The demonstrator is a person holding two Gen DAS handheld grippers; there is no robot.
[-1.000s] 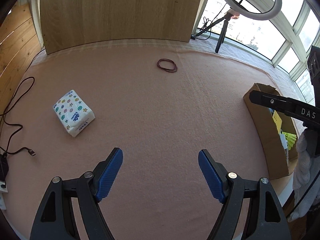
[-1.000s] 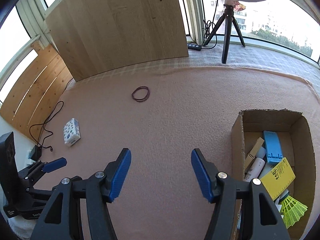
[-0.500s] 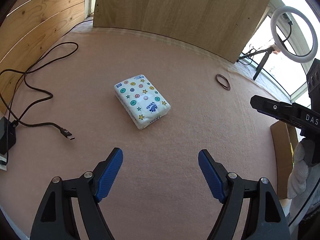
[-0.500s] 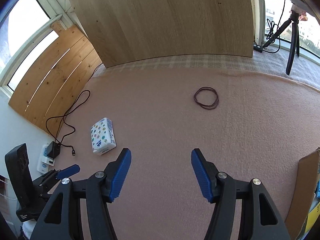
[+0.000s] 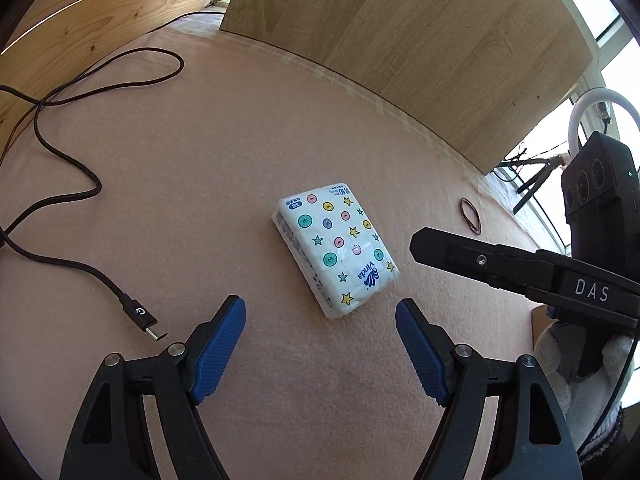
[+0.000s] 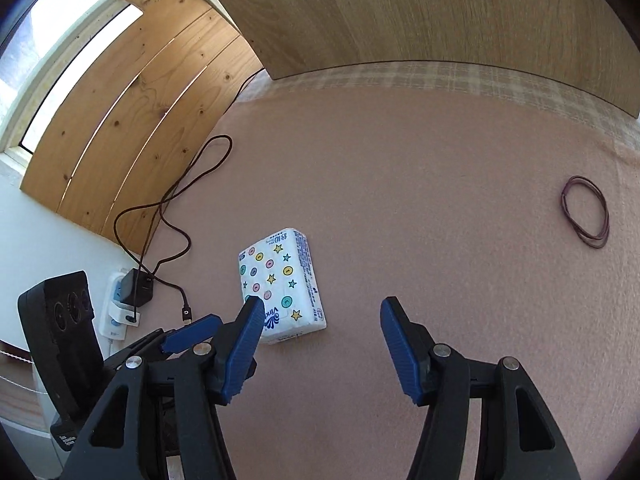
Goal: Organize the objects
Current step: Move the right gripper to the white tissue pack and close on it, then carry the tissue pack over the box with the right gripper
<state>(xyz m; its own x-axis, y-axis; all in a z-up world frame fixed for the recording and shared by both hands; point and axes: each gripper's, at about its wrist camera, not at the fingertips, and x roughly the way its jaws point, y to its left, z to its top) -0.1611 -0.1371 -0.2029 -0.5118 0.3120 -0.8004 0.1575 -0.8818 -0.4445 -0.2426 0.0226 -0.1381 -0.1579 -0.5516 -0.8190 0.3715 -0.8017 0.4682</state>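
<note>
The tissue pack (image 5: 335, 252) lies flat on the pink surface (image 5: 224, 184), its long axis slanting away just ahead of the empty, wide-apart jaws of the left gripper (image 5: 320, 346), nearer than the right gripper (image 6: 320, 350), whose empty jaws have just been closing slightly.

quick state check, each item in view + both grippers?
tissue pack: flat on the cloth, sealed, not gripped
rubber bands: loose on the cloth, untouched
cable: free end unplugged, on the cloth
left gripper: open, empty
right gripper: open, empty, jaws just closing slightly
</note>
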